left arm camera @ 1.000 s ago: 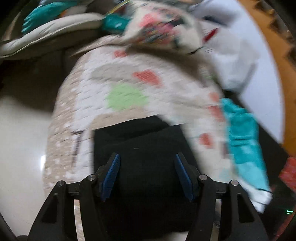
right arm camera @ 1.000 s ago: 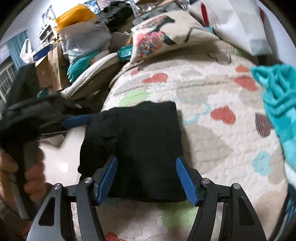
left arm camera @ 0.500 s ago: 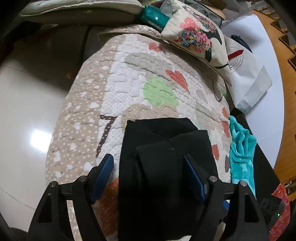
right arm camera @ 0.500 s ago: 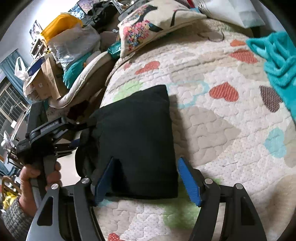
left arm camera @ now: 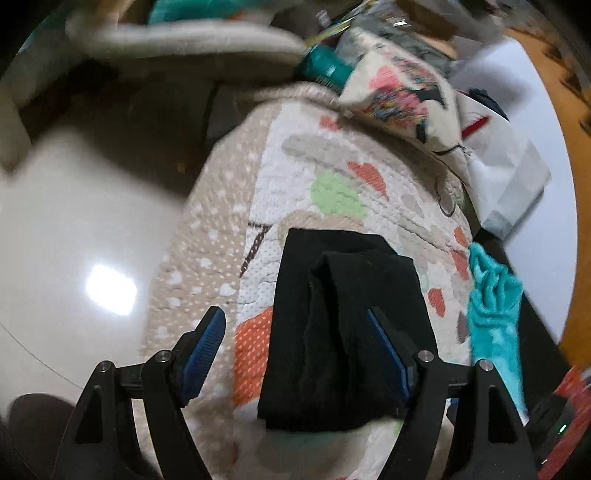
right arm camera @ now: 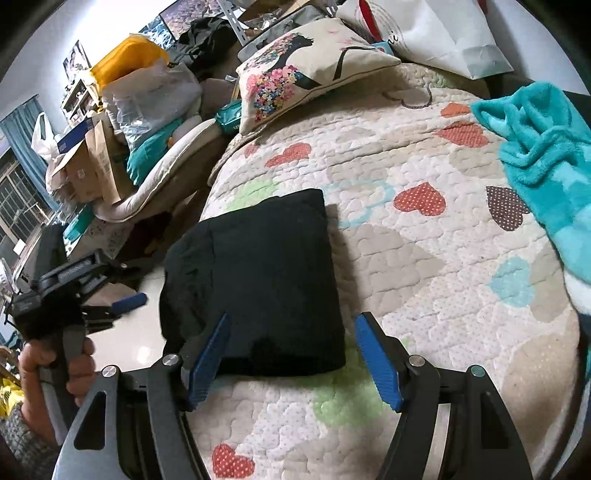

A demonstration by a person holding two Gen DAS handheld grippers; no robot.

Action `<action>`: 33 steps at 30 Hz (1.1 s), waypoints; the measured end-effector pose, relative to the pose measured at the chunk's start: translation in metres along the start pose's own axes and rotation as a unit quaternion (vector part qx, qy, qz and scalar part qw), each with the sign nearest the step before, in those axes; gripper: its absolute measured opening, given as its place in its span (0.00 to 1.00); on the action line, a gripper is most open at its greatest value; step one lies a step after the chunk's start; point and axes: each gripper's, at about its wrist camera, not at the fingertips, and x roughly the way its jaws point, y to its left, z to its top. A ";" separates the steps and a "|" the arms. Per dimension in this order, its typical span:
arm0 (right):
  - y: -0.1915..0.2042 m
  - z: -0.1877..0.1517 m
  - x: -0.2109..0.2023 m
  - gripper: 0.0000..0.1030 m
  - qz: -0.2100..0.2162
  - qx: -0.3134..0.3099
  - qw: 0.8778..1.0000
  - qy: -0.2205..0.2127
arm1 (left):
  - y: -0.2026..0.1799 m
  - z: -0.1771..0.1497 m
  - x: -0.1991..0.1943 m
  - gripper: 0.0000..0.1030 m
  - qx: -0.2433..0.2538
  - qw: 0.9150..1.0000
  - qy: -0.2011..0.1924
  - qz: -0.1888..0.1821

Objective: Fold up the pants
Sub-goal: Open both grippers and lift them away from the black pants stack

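Observation:
The black pants [left arm camera: 343,325] lie folded into a compact rectangle on the heart-patterned quilt [left arm camera: 295,184]; they also show in the right wrist view [right arm camera: 258,280]. My left gripper [left arm camera: 295,332] is open and empty, hovering above the pants' near left part. My right gripper [right arm camera: 291,343] is open and empty, just above the pants' near edge. The left gripper also shows in the right wrist view [right arm camera: 122,291], held out past the quilt's left edge above the floor.
A teal fleece towel [right arm camera: 546,166] lies on the quilt's right side. A floral cushion [right arm camera: 306,66] and a white bag [right arm camera: 443,33] sit at the far end. Bags, boxes and a beige cushion [right arm camera: 147,147] crowd the left. Glossy floor [left arm camera: 74,258] lies beside the quilt.
The left gripper has pulled back and left, away from the pants, and let them lie. The right gripper has drawn back slightly. The pants stay folded on the quilt.

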 end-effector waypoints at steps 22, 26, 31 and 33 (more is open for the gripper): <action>0.033 -0.047 -0.063 0.77 -0.070 -0.101 0.989 -0.080 | -0.125 -0.112 -0.137 1.00 0.218 0.936 -0.243 0.133; 0.030 -0.052 -0.066 0.78 -0.074 -0.096 0.989 -0.080 | -0.122 -0.116 -0.130 1.00 0.205 0.948 -0.209 0.125; 0.029 -0.052 -0.067 0.79 -0.081 -0.090 0.989 -0.086 | -0.119 -0.124 -0.118 1.00 0.198 0.956 -0.180 0.120; 0.028 -0.052 -0.067 0.80 -0.085 -0.089 0.989 -0.086 | -0.119 -0.127 -0.114 1.00 0.200 0.957 -0.172 0.119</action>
